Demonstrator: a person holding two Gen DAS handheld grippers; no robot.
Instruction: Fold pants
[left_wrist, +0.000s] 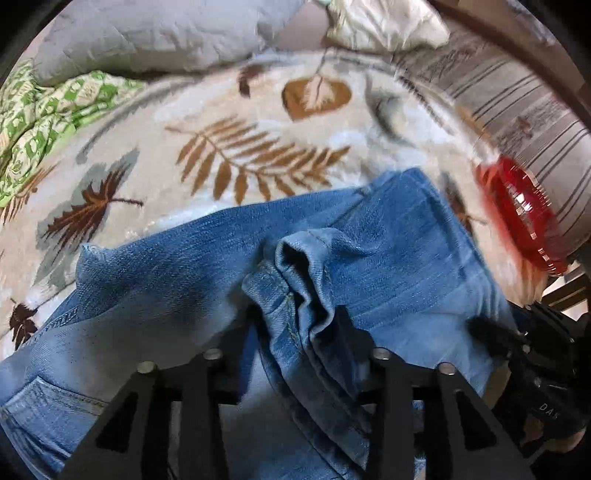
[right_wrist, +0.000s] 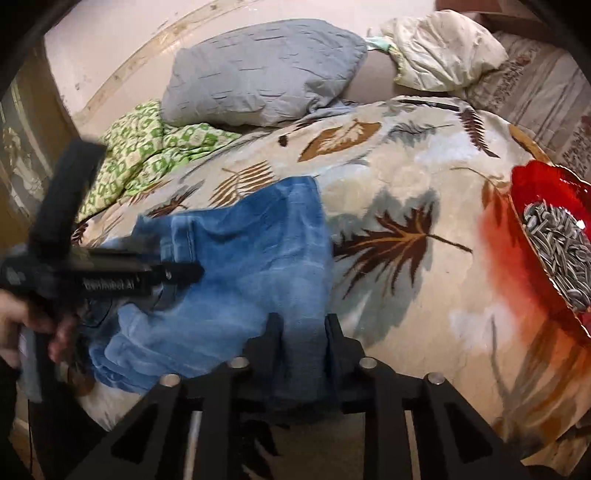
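While both grippers' fingers (left_wrist: 345, 328) (right_wrist: 275, 332) pinch bunched denim, the faded blue pants (right_wrist: 240, 258) lie rumpled.

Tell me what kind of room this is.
Most likely a bedroom: the jeans lie on a leaf-print blanket over a bed, with a grey pillow near the wall.

The jeans (left_wrist: 229, 266) on the bed (left_wrist: 221, 110) are viewed closely by both wrist cameras, slightly blurred, facing the pillows (right_wrist: 262, 70).
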